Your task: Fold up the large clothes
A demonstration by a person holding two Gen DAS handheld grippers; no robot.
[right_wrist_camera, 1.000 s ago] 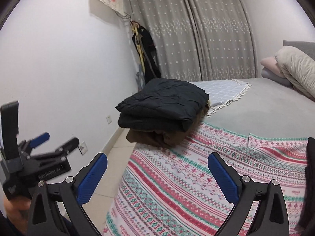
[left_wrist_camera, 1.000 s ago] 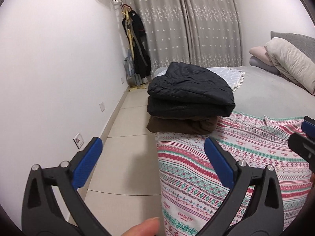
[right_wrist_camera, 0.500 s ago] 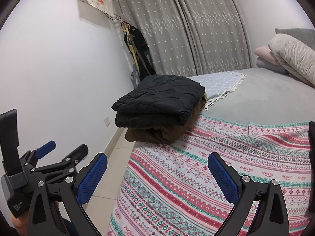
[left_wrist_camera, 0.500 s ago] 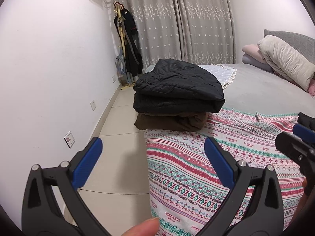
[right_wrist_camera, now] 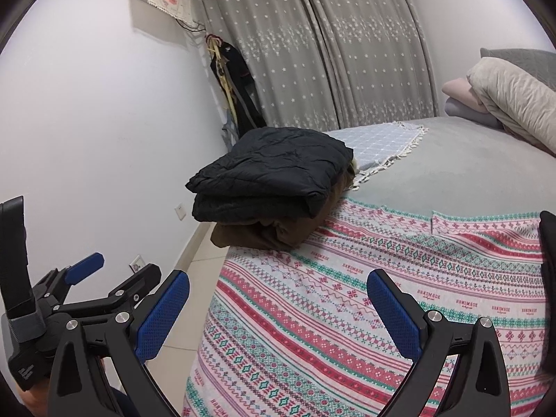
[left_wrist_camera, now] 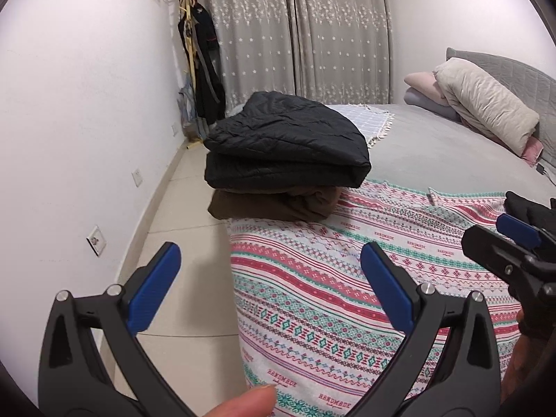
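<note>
Left gripper (left_wrist_camera: 270, 278) jaws spread wide, empty, above bed edge; right gripper (right_wrist_camera: 278, 307) likewise gaping, empty. Folded black quilted jacket (left_wrist_camera: 285, 146) stacked on folded brown garment (left_wrist_camera: 274, 205) at corner of patterned blanket (right_wrist_camera: 347, 305), ahead of both grippers, untouched

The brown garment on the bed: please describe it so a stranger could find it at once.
On the bed, find the striped patterned cloth. At its far corner sits a pile of folded clothes; the brown garment lies at the bottom, under the black quilted jacket.
</note>
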